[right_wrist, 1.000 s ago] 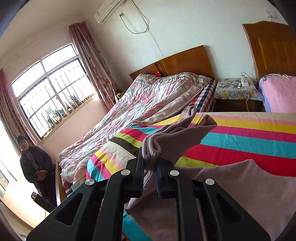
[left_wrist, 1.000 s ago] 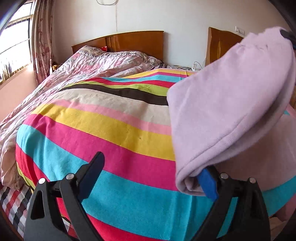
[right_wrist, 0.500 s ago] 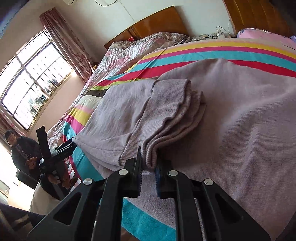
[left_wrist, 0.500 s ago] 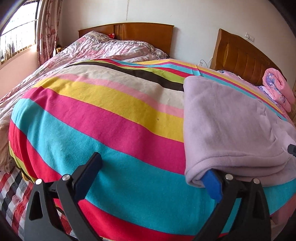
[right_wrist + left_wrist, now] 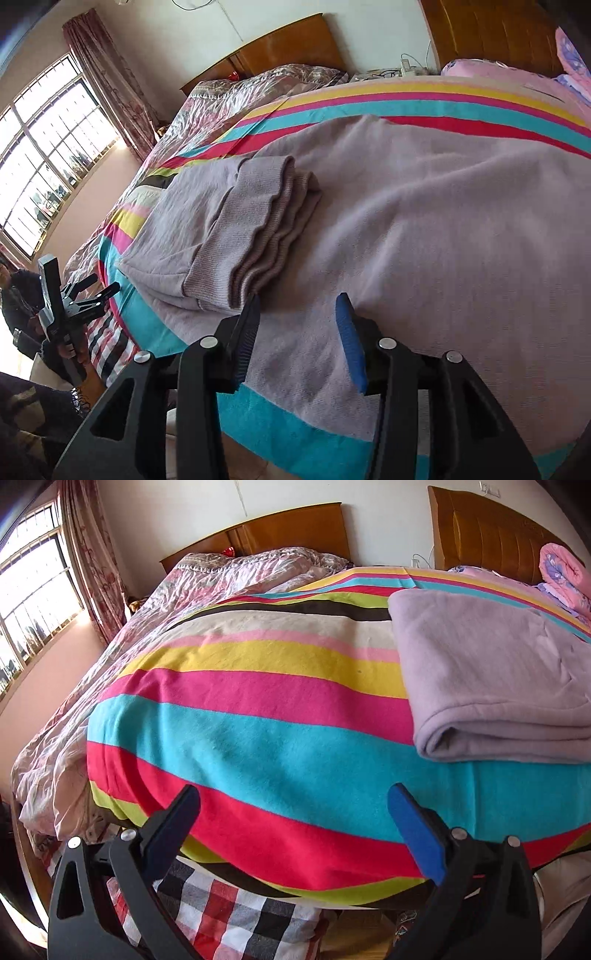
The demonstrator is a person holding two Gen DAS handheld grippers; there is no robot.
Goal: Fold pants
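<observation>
The lilac pants (image 5: 487, 679) lie folded on the striped blanket (image 5: 258, 716), at the right of the left wrist view. My left gripper (image 5: 295, 805) hangs wide open over the blanket's near edge, left of the fold, nothing between its fingers. In the right wrist view the pants (image 5: 424, 221) fill the bed, their ribbed cuffs (image 5: 258, 236) stacked on top. My right gripper (image 5: 297, 306) is opening just in front of the cuffs; its left finger (image 5: 247, 325) is at the cuff edge, and no cloth lies between the pads. The left gripper (image 5: 96, 291) shows at far left.
A quilted floral bedspread (image 5: 229, 579) covers the far bed by the window (image 5: 33, 602). Wooden headboards (image 5: 487, 531) stand against the wall. A checked sheet (image 5: 236, 915) hangs below the blanket. A person (image 5: 14, 295) is at the left edge. Rolled pink bedding (image 5: 561, 568) lies at the far right.
My right gripper lowered the cuffs onto the pants and let go, its jaws opening. My left gripper pulled back from the fold edge it was against.
</observation>
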